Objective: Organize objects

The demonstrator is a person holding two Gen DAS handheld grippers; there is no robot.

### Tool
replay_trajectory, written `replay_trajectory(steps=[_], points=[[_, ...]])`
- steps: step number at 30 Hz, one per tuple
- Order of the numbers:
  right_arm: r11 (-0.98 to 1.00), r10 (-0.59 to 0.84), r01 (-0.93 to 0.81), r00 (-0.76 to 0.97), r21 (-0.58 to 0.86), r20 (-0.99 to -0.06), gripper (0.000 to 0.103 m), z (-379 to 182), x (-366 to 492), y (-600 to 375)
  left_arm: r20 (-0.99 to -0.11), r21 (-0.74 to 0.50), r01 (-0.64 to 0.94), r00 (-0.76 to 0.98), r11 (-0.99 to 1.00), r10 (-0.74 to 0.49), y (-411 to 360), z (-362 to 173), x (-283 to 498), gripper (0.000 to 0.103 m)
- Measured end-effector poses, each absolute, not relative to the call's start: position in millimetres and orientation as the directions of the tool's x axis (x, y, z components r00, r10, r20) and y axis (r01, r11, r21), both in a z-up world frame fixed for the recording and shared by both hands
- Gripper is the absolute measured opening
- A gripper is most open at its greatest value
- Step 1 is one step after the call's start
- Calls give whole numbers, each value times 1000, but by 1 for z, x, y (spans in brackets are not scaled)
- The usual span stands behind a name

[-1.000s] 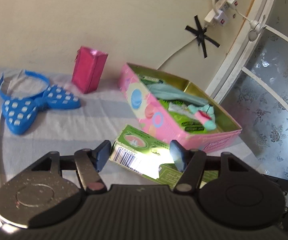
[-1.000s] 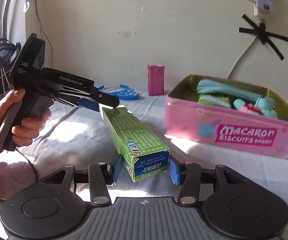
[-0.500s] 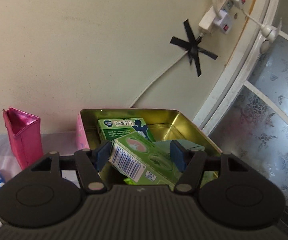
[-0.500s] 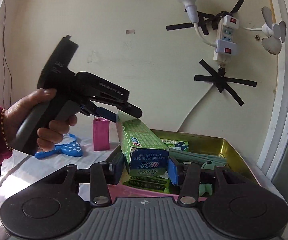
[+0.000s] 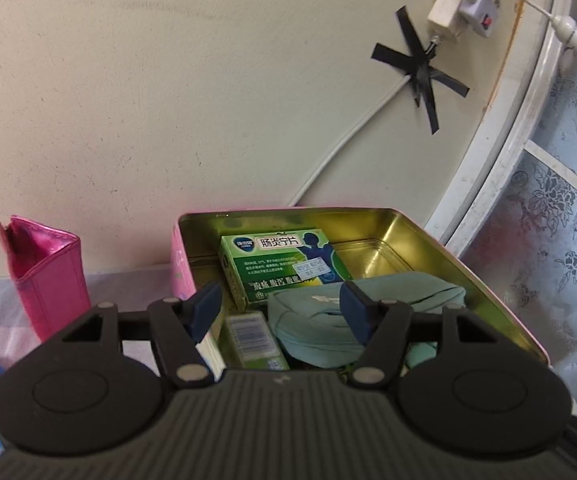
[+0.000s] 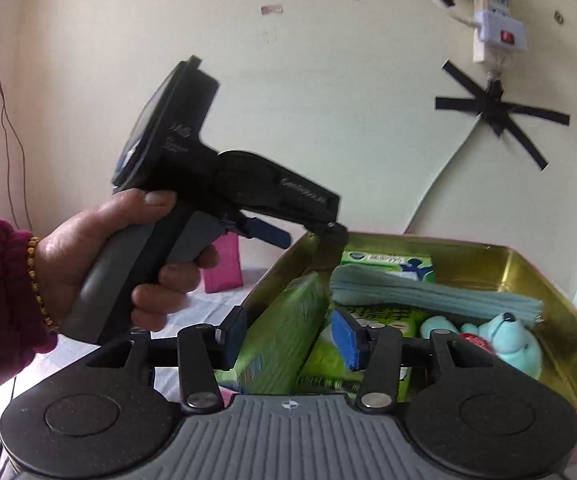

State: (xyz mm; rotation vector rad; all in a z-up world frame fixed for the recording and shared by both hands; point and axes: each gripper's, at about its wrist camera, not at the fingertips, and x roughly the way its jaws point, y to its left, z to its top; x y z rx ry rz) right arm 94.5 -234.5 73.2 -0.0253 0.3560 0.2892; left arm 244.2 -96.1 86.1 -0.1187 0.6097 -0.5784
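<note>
While over the tin point(image 5: 484, 276), both grippers' fingers point(image 5: 207, 307) apart, green box point(image 6: 284, 336) inside.

Behind, a cream wall point(image 5: 168, 80) with black tape crosses point(image 5: 420, 68) pinning a white cable point(image 5: 340, 148) that runs up to a white power strip point(image 6: 496, 12) with red switches. At right, a curved white frame point(image 5: 504, 152) around frosted floral glass point(image 5: 560, 220). Far left in the right wrist view, thin dark wires point(image 6: 6, 112) hanging down the wall.

Right gripper point(image 6: 288, 338) straddles green box point(image 6: 280, 344) inside gold-lined tin point(image 6: 528, 276).
</note>
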Motion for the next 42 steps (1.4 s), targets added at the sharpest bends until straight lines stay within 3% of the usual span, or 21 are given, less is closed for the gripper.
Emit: replay_trajectory(steps=[7, 14, 28, 42], points=[[972, 227, -196, 925, 129, -304, 41, 76, 51, -272, -487, -193, 482, 709, 855, -510, -96, 98, 169, 68], [972, 174, -113, 935, 204, -310, 41, 75, 13, -307, -478, -32, 463, 771, 886, -420, -103, 90, 83, 68], [969, 153, -65, 917, 239, -368, 41, 55, -34, -307, -553, 0, 416, 758, 909, -347, -94, 51, 14, 68], [969, 140, -47, 914, 244, -380, 43, 52, -40, -301, -545, 25, 352, 790, 936, -282, -77, 39, -3, 68]])
